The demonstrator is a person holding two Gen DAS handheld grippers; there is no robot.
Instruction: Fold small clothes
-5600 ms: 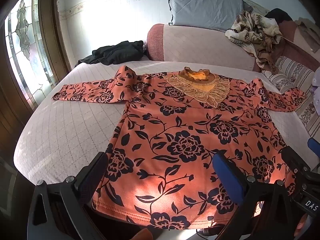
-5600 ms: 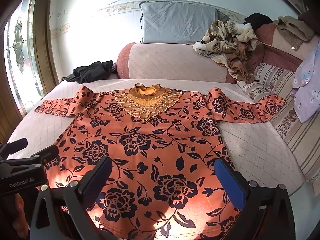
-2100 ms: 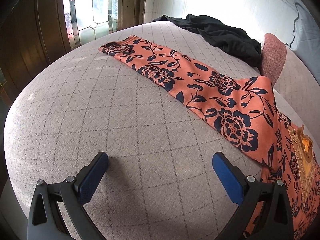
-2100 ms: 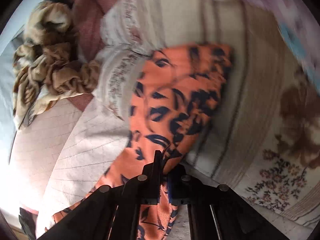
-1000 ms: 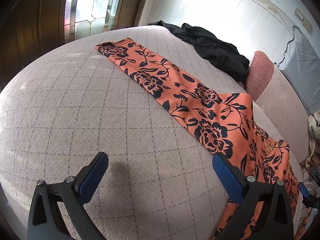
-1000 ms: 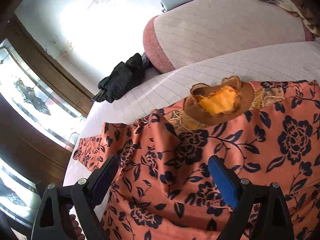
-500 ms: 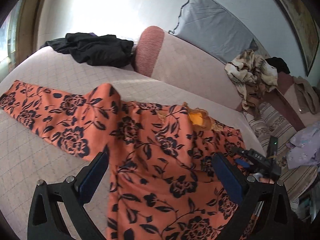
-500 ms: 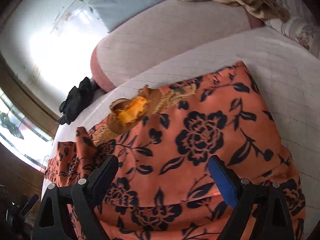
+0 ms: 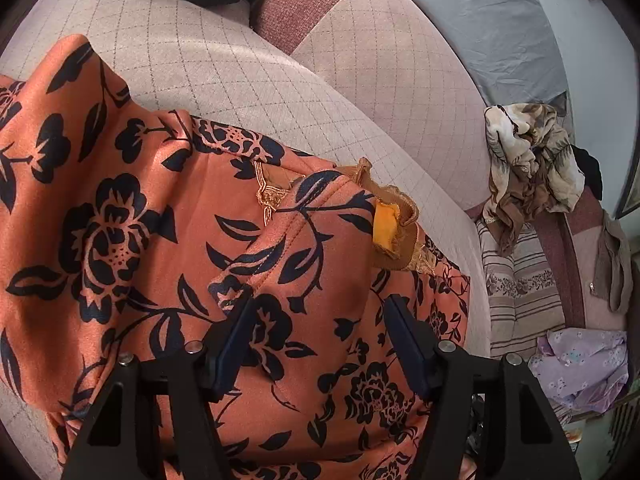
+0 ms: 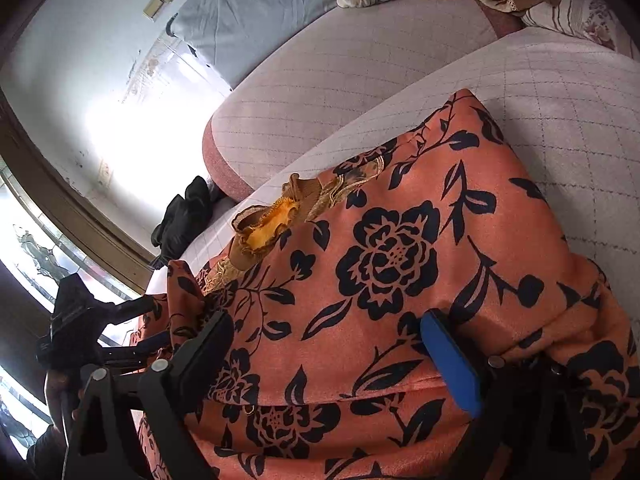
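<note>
both grippers over the floral blouse (image 9: pixel 120 208)
left gripper (image 9: pixel 318 322) jaws were closing with blouse cloth between them; right gripper (image 10: pixel 328 340) jaws stood apart.

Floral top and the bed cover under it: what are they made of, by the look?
Floral top: likely a smooth knit or satin-like synthetic; soft sheen, drapes in rounded folds. Its collar looks like ruffled brown lace-type trim. Bed cover: matte quilted fabric, stitched diamond grid.

L grip (image 9: pixel 320 332): jaws closing, angled down | R grip (image 10: pixel 332 356): jaws wide apart, angled down
</note>
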